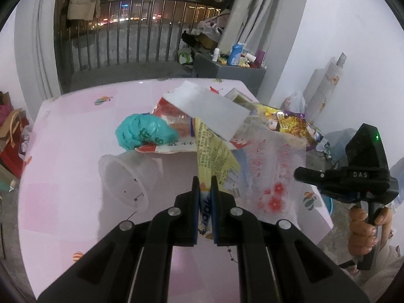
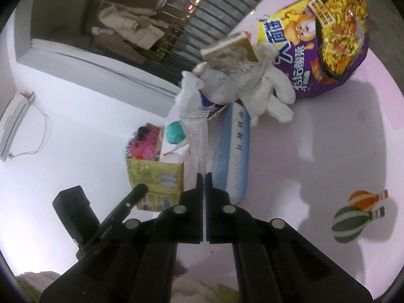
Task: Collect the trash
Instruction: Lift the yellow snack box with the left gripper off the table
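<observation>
Left gripper (image 1: 205,185): we see its fingers clamped on a yellow printed wrapper (image 1: 217,149), frame centre.
Right gripper (image 2: 204,176): fingers together, pinching a thin white plastic bag (image 2: 197,136).
Trash pile: on the pink bench (image 1: 65,151).

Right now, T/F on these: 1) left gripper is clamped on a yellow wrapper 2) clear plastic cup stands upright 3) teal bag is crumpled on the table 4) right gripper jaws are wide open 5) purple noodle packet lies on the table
1) The left gripper is clamped on the yellow wrapper. True.
2) The clear plastic cup stands upright. False: it lies on its side on the pink table, mouth toward the camera.
3) The teal bag is crumpled on the table. True.
4) The right gripper has its jaws wide open. False: they are closed together.
5) The purple noodle packet lies on the table. True.
</observation>
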Motion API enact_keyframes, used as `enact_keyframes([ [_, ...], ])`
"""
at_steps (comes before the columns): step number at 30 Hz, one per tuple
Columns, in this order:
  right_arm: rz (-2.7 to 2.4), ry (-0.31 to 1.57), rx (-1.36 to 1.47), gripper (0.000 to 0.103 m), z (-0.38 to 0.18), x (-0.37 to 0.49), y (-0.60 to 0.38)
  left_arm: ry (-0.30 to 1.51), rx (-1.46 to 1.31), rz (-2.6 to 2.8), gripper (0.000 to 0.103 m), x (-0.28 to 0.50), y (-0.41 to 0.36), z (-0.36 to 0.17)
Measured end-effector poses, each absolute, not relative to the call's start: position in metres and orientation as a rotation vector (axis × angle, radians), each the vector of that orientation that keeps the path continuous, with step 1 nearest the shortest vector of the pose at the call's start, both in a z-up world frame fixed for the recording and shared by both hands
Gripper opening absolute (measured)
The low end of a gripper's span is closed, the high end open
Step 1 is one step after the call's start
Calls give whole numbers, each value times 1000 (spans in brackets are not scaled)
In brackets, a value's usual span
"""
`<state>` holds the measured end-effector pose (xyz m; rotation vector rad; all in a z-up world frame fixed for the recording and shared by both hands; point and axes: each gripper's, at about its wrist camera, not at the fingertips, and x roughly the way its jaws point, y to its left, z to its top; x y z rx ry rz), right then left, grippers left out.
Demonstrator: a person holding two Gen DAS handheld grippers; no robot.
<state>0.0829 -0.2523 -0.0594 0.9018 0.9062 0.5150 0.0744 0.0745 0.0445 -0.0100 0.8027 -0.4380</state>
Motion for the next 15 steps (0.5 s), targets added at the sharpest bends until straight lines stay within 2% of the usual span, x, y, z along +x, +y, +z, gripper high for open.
enact_keyframes([
  [9, 419, 730, 904, 0, -18, 27, -310, 737, 30, -587, 7, 68, 24, 88],
  [15, 140, 636, 902, 0, -14, -21, -383, 779, 113, -823, 7, 96, -87, 91],
])
